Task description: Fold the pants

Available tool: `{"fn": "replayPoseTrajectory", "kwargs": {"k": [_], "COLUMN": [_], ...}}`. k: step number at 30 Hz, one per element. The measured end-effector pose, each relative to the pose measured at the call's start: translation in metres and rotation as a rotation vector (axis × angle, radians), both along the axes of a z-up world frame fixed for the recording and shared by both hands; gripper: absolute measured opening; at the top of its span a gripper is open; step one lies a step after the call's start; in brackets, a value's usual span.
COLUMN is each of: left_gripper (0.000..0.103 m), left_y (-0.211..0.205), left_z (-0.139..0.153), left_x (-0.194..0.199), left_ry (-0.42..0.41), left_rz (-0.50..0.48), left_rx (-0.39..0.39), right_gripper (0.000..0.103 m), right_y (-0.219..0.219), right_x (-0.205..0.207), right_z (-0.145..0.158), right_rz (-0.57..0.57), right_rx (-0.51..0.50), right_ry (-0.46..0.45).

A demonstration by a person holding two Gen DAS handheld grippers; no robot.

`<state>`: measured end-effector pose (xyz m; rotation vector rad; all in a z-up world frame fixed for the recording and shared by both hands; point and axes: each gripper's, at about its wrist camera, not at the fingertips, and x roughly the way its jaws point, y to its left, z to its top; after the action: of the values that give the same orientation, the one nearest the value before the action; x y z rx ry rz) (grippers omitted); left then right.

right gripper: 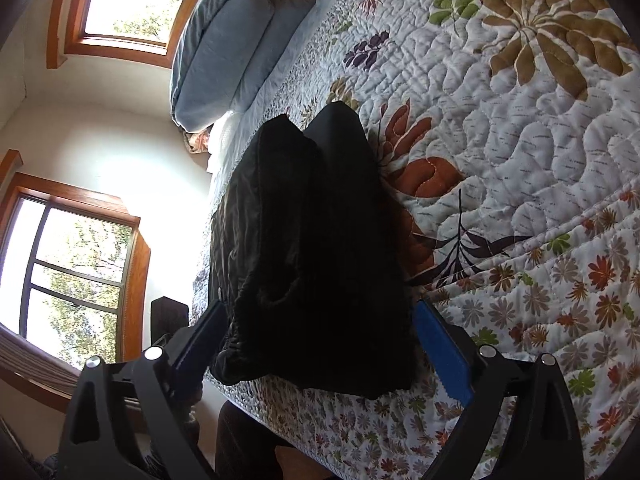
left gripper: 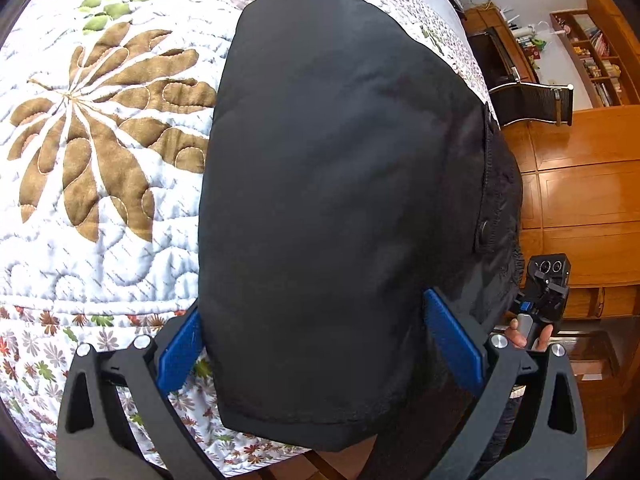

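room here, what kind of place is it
Most likely a home bedroom: a bed under a floral quilt, blue pillows at its head, and wooden bookshelves along the wall. Black pants lie folded on the quilt.

I see two wood-framed windows (right gripper: 80,264) glaring bright at the frame's left, white walls, a floral quilt (right gripper: 520,160), and wooden shelving (left gripper: 596,60) upper right.

Both grippers, left gripper (left gripper: 320,344) and right gripper (right gripper: 320,344), wore matte black linkage arms, silver round-headed screws and ribbed blue pads (right gripper: 442,354), while fingers (left gripper: 520,336) wrapped what looked like a grey handle.
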<state>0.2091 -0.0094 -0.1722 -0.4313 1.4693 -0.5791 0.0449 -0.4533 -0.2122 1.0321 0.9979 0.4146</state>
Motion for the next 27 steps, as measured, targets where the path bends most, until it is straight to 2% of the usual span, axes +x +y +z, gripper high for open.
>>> {"fn": "replayPoseTrajectory", "kwargs": {"k": [5,9,17,19,24,25,27], "left_gripper": [0.101,0.101,0.101,0.101,0.101,0.101,0.101], "left_y": [-0.017,-0.034,-0.084,-0.090,-0.091,-0.091,-0.093], "left_z": [0.009,0.019,0.045,0.046,0.044,0.044,0.045], "left_x": [-0.002,-0.005,-0.015,-0.014,-0.006,-0.006,-0.004], "left_ry": [-0.042,-0.117,-0.390,-0.392,-0.357,-0.360,-0.361], "left_rz": [0.002,-0.001,-0.076,-0.075,-0.036,-0.038,-0.038], "left_rx": [0.086,0.200,0.467,0.476,0.435,0.437,0.432], "right_gripper": [0.099,0.100,0.100,0.100,0.098,0.097,0.085], "right_y": [0.011,0.027,0.056,0.064,0.076,0.077,0.083], "right_x": [0.011,0.023,0.040,0.043,0.044,0.043,0.040], "right_z": [-0.007,-0.004,0.006,0.008,0.012,0.013,0.017], "right_rz": [0.038,0.099,0.159,0.171,0.174,0.170,0.170], "right_rx": [0.005,-0.106,-0.292,-0.339,-0.412,-0.416,-0.435], "right_ry": [-0.002,0.012,0.059,0.066,0.052,0.044,0.017]}}
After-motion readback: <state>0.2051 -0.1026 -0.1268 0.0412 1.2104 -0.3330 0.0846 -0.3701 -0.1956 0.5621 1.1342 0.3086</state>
